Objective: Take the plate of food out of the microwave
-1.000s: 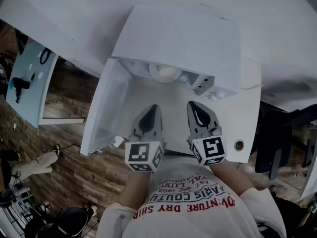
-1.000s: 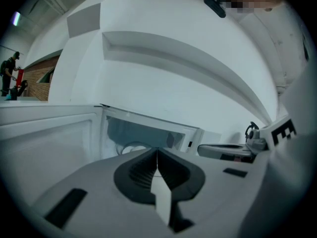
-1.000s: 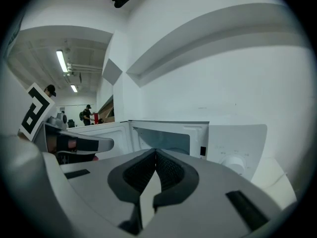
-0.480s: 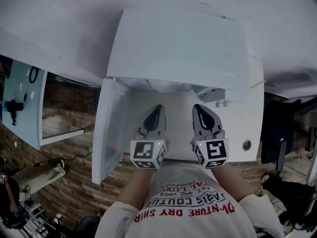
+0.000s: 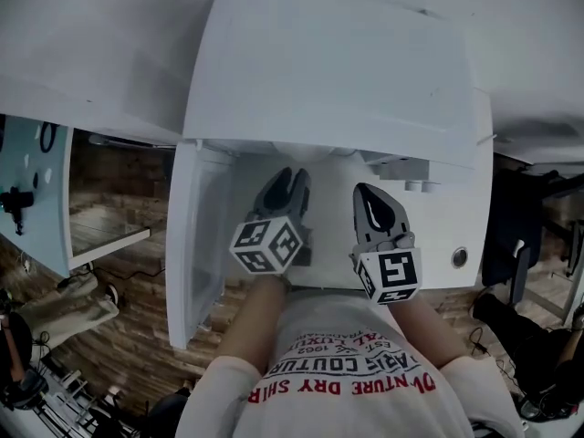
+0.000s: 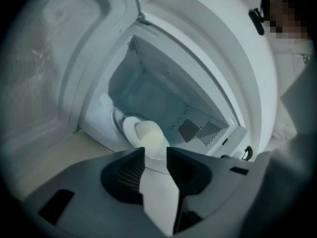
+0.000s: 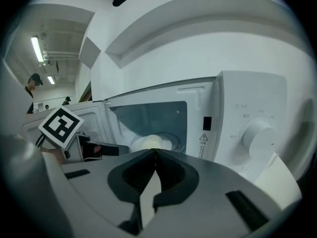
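Left tool: your left tool (image 5: 290, 179) points into the open microwave (image 5: 328, 71), in front of the left half of its mouth. Its jaws stand apart and have just been opening. Nothing is between them; the plate only shows beyond the gap, untouched.
Right tool: your right tool (image 5: 367, 194) is just beside the left one, over the worktop (image 5: 438, 235), facing the right half of the mouth. Its jaws are together, tips meeting, and it holds nothing.
Plate: the plate (image 7: 171, 144) lies flat on the floor of the cavity, about mid-width, apart from both of your tools.
Food: a pale rounded mound (image 7: 151, 142) sits on the plate.
Microwave: white, it stands at the worktop's far edge, with bare worktop between it and the near edge where you stand.
Door: the door (image 5: 196, 245) is swung fully open to your left and reaches toward you along the worktop's left edge.
Dial: a round white dial (image 7: 257, 137) sits on the panel right of the cavity.
Hole: a small round hole (image 5: 459, 257) is in the worktop near its right near corner.
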`<state>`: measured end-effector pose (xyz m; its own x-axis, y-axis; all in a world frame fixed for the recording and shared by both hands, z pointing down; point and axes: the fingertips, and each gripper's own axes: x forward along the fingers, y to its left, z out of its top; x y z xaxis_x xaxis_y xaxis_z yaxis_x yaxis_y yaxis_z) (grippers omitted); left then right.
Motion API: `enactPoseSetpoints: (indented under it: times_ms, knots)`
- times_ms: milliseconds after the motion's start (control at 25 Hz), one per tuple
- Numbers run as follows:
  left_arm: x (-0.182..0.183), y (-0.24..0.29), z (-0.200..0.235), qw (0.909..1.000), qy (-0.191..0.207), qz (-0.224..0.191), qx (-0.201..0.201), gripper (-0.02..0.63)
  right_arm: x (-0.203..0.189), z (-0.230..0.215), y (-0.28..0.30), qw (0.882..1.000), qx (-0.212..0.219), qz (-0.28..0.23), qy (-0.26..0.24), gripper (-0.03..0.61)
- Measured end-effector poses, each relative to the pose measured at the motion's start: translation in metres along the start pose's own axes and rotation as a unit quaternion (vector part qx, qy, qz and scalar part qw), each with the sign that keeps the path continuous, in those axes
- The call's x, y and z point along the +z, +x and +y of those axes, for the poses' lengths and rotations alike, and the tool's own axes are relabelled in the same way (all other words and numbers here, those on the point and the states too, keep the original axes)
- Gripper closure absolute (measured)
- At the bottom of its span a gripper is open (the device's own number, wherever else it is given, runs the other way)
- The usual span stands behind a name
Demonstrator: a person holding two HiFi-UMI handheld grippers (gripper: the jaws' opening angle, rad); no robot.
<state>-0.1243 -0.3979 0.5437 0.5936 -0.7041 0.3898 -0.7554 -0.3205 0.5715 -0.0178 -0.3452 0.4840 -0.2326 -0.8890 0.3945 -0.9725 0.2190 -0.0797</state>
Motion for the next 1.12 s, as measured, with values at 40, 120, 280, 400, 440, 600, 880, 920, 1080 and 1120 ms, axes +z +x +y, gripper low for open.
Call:
enactPoseSetpoints:
  times_ms: [40, 120, 280, 400, 440, 600, 880, 920, 1080, 1120]
  knots:
    - [-0.003, 0.004, 0.005, 0.9995, -0.032, 0.002, 0.002, 0.495, -0.002, -0.001, 0.000, 1.000, -0.001, 0.003, -0.001, 0.566]
    - [-0.009, 0.013, 0.014, 0.9944, -0.105, 0.007, 0.004, 0.495, -0.006, -0.003, 0.001, 1.000, -0.004, 0.009, -0.003, 0.566]
    - [-0.010, 0.025, 0.025, 0.9789, -0.204, 0.009, -0.003, 0.495, -0.005, -0.007, 0.001, 1.000, -0.007, 0.012, -0.013, 0.566]
    - [-0.006, 0.032, 0.028, 0.9702, -0.242, 0.001, -0.008, 0.495, -0.006, -0.010, 0.003, 1.000, -0.005, 0.013, -0.017, 0.566]
    - [-0.005, 0.034, 0.030, 0.9676, -0.252, -0.002, -0.007, 0.496, -0.006, -0.011, 0.004, 1.000, -0.004, 0.014, -0.018, 0.566]
    - [-0.005, 0.041, 0.032, 0.9575, -0.288, -0.007, 0.004, 0.497, -0.008, -0.011, 0.005, 1.000, -0.001, 0.015, -0.026, 0.566]
    - [-0.006, 0.042, 0.039, 0.9300, -0.367, -0.010, 0.008, 0.540, -0.012, -0.015, 0.007, 0.999, -0.002, 0.020, -0.029, 0.566]
    - [-0.005, 0.042, 0.038, 0.9287, -0.371, -0.008, 0.006, 0.563, -0.012, -0.016, 0.007, 0.999, -0.003, 0.020, -0.029, 0.566]
    - [-0.005, 0.040, 0.037, 0.9213, -0.389, -0.009, 0.005, 0.580, -0.015, -0.015, 0.005, 0.999, -0.002, 0.023, -0.032, 0.566]
    - [-0.005, 0.039, 0.036, 0.9181, -0.396, -0.011, 0.002, 0.584, -0.015, -0.015, 0.004, 0.999, -0.002, 0.023, -0.033, 0.566]
